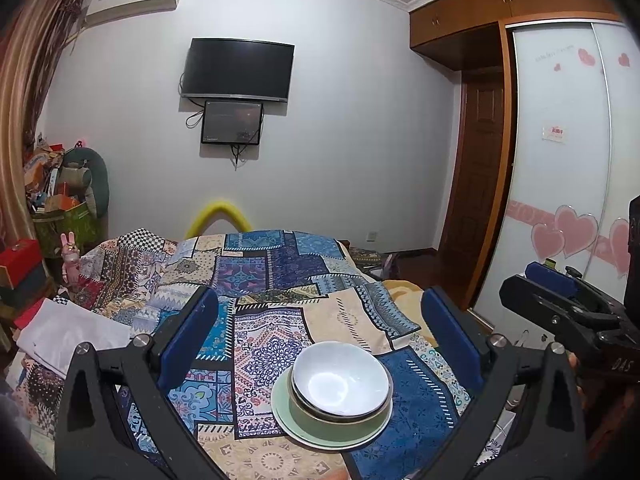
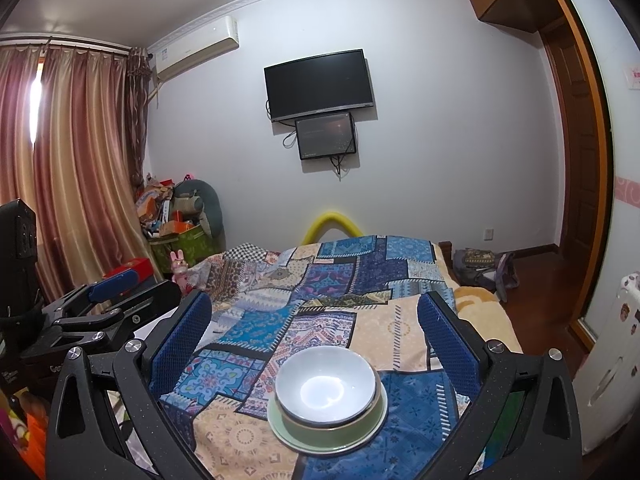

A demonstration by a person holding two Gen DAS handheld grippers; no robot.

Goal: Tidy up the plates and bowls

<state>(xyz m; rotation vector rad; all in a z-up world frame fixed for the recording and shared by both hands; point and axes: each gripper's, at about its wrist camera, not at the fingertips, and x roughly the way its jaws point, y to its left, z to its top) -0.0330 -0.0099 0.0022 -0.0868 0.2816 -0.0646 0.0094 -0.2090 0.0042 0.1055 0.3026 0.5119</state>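
Left gripper (image 1: 320,332): mine, spread wide, holding nothing.
Right gripper (image 2: 314,328): mine, spread wide, holding nothing.
Bowls (image 2: 326,394): white bowl nested in green bowl, on plate (image 2: 316,446), on bed (image 2: 400,324).

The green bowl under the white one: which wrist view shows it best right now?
The right wrist view: the green bowl sits near centre, its wall showing in a broad band below the white bowl. In the left wrist view the green bowl is as visible but sits off-centre, toward the right finger.
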